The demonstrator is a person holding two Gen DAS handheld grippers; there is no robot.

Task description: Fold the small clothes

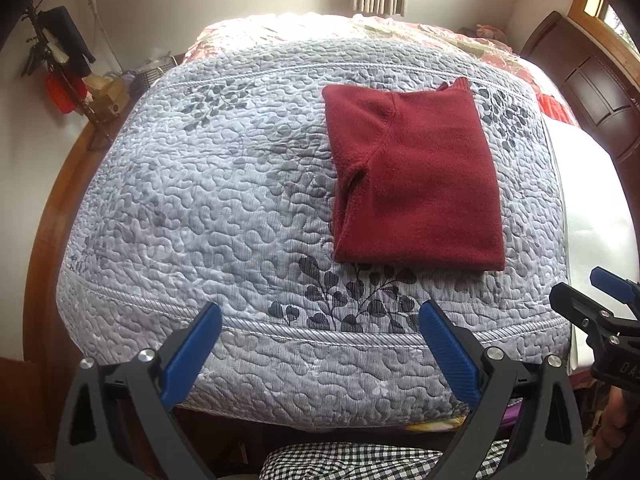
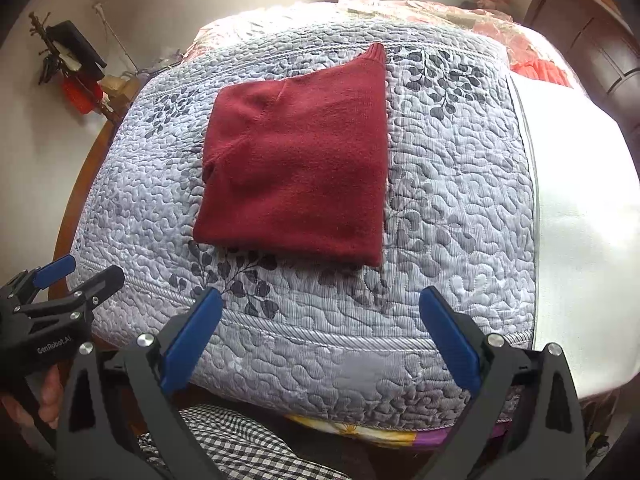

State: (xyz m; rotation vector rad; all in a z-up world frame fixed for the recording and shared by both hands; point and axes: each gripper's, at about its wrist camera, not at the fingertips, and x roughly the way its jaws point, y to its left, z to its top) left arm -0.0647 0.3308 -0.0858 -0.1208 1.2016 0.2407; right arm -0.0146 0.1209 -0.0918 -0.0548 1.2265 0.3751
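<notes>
Sweater (image 1: 416, 180) lies folded on the quilt (image 1: 224, 200); both hand-held grippers, left (image 1: 320, 344) and right (image 2: 320, 336), gape wide and empty, so any tidying should pinch edges squarely.

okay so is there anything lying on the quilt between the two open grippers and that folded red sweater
Nothing visible does. Between the left gripper and the red sweater lies only bare quilt. The same holds for the right gripper: only leaf-patterned quilting ahead of its open fingers. Both grippers are off the sweater, holding nothing.
</notes>
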